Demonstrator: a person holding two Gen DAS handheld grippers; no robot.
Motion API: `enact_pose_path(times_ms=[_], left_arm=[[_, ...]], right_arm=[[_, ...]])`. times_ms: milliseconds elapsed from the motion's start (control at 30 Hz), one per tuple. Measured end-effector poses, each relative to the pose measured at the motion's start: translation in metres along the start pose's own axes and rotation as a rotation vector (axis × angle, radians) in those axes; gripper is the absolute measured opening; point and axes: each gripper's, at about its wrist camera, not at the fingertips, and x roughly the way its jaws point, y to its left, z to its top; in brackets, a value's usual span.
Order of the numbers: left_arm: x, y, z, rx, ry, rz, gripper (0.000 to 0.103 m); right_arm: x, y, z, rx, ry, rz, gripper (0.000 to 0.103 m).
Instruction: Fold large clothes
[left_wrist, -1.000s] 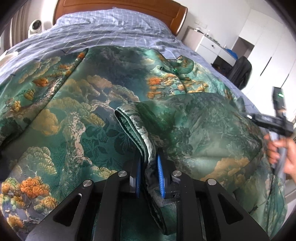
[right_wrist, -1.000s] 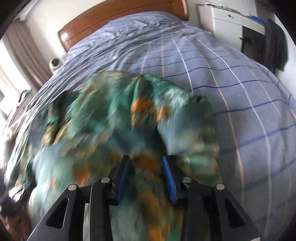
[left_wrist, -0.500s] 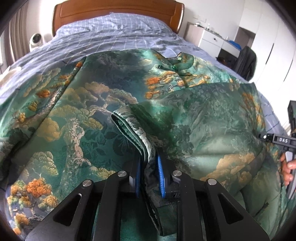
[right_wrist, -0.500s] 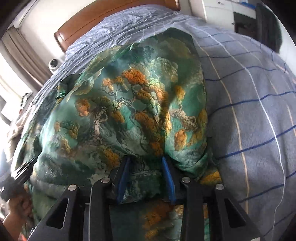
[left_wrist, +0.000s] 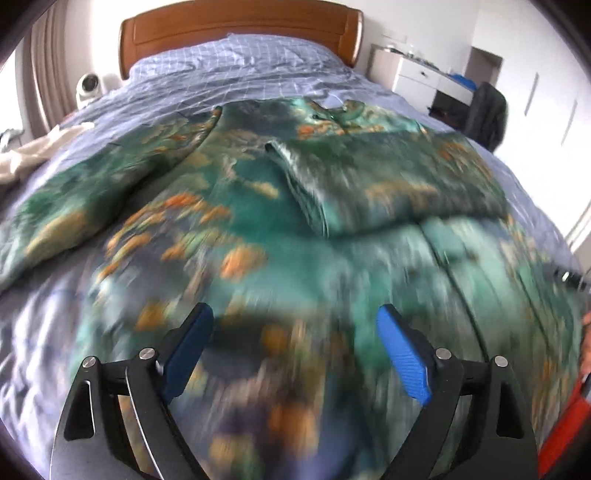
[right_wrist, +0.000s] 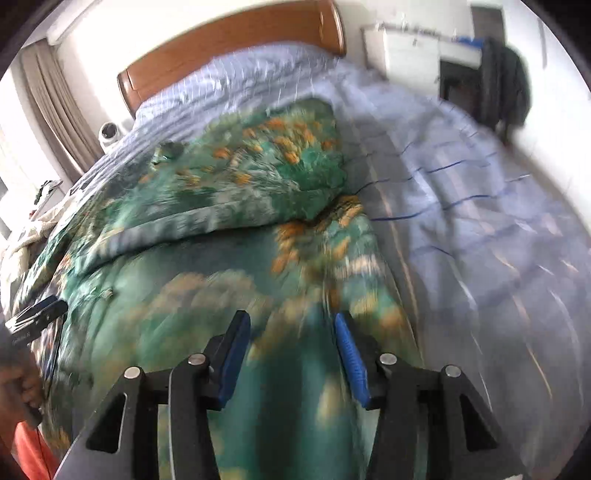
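A large green silk garment (left_wrist: 258, 221) with orange tree patterns lies spread on the bed; it also shows in the right wrist view (right_wrist: 207, 229). Its right sleeve (left_wrist: 388, 184) lies folded across the body, also seen in the right wrist view (right_wrist: 251, 177). My left gripper (left_wrist: 295, 347) is open and empty above the lower part of the garment. My right gripper (right_wrist: 291, 350) is open and empty above the garment's right side. Both views are motion-blurred.
The bed (left_wrist: 240, 74) has a blue checked cover and a wooden headboard (left_wrist: 240, 26). A white cloth (left_wrist: 33, 155) lies at the left edge. A white dresser (left_wrist: 417, 77) and a dark chair (left_wrist: 484, 110) stand at the right.
Both grippers have let go of the folded sleeve, opened, and pulled back toward the foot of the bed. The sleeve now rests flat across the garment.
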Motion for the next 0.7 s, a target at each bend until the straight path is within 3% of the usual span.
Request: enact_pose_path(times_ms=[133, 233, 367, 500, 633, 700], left_arm=[[-0.028, 0.009, -0.014, 0.024, -0.011, 0.069, 0.099], [-0.034, 0.027, -0.011, 0.005, 0.005, 0.099, 0.099], [-0.046, 0.075, -0.002, -0.111, -0.044, 0.143, 0.099], [-0.051, 0.153, 0.0, -0.354, -0.105, 0.154, 0.099], [-0.042, 0.241, -0.01, -0.676, -0.178, 0.115, 0.099], [-0.028, 0.282, -0.016, -0.821, -0.174, 0.125, 0.099]], right_arm=[[-0.043, 0.018, -0.037, 0.025, -0.099, 0.023, 0.057], [-0.05, 0.039, -0.059, -0.008, -0.099, 0.033, 0.057], [-0.05, 0.063, -0.063, -0.068, -0.086, 0.056, 0.057], [-0.059, 0.075, -0.06, -0.084, -0.116, 0.062, 0.057], [-0.061, 0.088, -0.063, -0.123, -0.116, 0.062, 0.057], [-0.059, 0.094, -0.066, -0.141, -0.103, 0.071, 0.057]])
